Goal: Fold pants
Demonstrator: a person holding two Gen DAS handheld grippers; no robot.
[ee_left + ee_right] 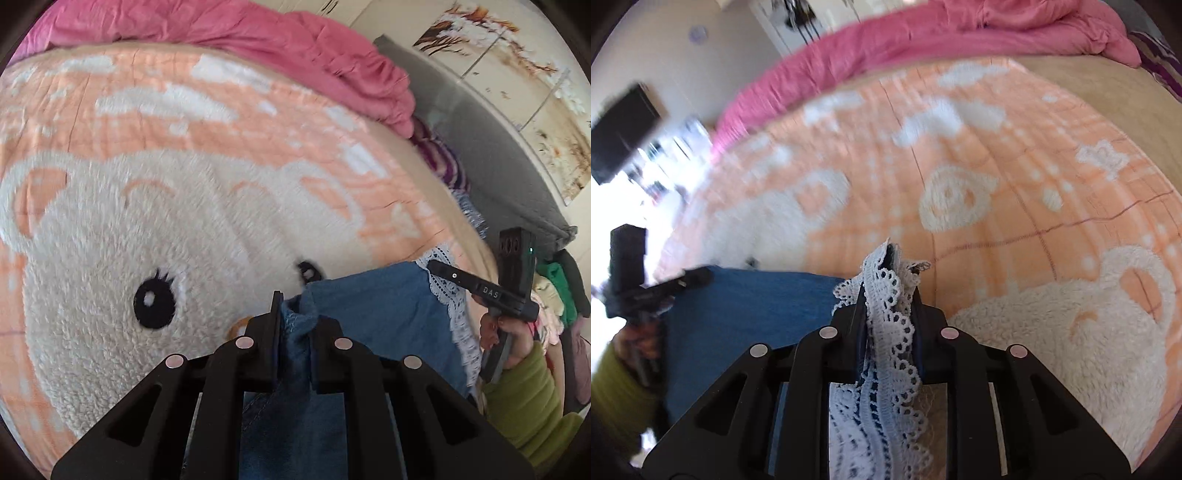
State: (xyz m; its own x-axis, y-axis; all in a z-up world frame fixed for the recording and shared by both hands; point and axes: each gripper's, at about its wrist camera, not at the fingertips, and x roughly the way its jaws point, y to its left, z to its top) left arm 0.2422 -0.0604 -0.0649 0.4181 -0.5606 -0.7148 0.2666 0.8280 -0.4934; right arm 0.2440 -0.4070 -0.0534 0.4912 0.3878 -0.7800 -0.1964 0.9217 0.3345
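The blue denim pants [373, 314] lie on the peach blanket [147, 122] with its white bear pattern, spread between both grippers. The left gripper [295, 325] is clamped on a bunched denim edge. The right gripper [890, 295] is clamped on the white lace trim [886, 332] of the pants. A pink cover [258, 33] lies behind.

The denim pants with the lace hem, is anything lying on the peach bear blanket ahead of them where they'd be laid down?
Nothing visible. The blue denim pants hang pinched in both tongs, and the peach and white fleece bear blanket ahead lies bare up to the crumpled pink quilt along its far edge.
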